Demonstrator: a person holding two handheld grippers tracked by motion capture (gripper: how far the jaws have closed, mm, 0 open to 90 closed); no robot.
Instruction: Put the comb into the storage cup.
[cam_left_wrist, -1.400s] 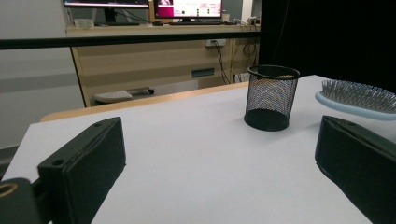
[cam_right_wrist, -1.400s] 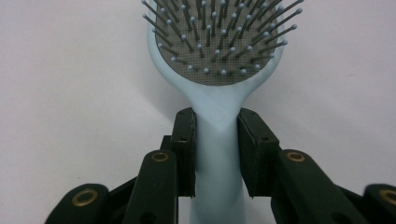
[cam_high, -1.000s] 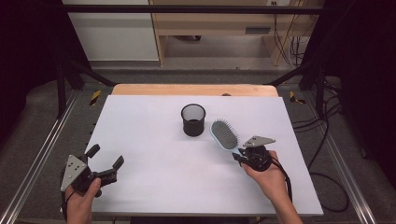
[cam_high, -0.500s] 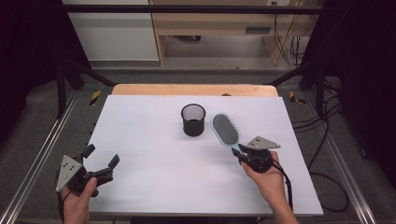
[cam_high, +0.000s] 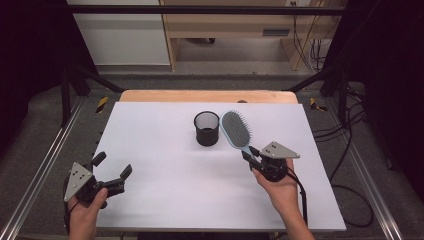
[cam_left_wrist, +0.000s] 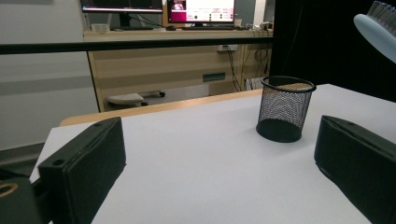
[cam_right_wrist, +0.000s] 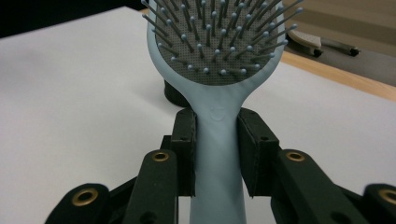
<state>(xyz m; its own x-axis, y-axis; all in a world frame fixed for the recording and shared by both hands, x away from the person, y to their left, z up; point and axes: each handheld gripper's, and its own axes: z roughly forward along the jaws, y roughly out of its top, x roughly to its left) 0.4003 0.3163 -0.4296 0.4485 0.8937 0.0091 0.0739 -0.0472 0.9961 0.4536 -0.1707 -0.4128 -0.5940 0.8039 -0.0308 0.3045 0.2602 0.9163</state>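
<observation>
A light-blue hairbrush (cam_high: 236, 129) with grey bristles is lifted off the white table (cam_high: 160, 150), its head just right of a black mesh cup (cam_high: 206, 128). My right gripper (cam_high: 251, 157) is shut on the brush's handle (cam_right_wrist: 217, 154), with the black pads (cam_right_wrist: 187, 154) pressing it from both sides and the bristled head (cam_right_wrist: 219, 42) tilted up toward the cup. At the table's front left corner my left gripper (cam_high: 113, 167) rests open with nothing between its jaws. In the left gripper view the mesh cup (cam_left_wrist: 284, 108) stands upright ahead and the hairbrush head (cam_left_wrist: 377, 28) hangs at the top right.
A wooden strip (cam_high: 207, 96) borders the table's far edge. Metal rails (cam_high: 40, 170) run along both sides, and cables (cam_high: 345, 145) lie on the floor at the right. Beyond the table stand a wooden desk (cam_left_wrist: 177, 60) with monitors and a white cabinet.
My right gripper has raised the hairbrush and swung its head up and left, closer to the mesh cup. My left hand has settled slightly lower at the front left corner.
</observation>
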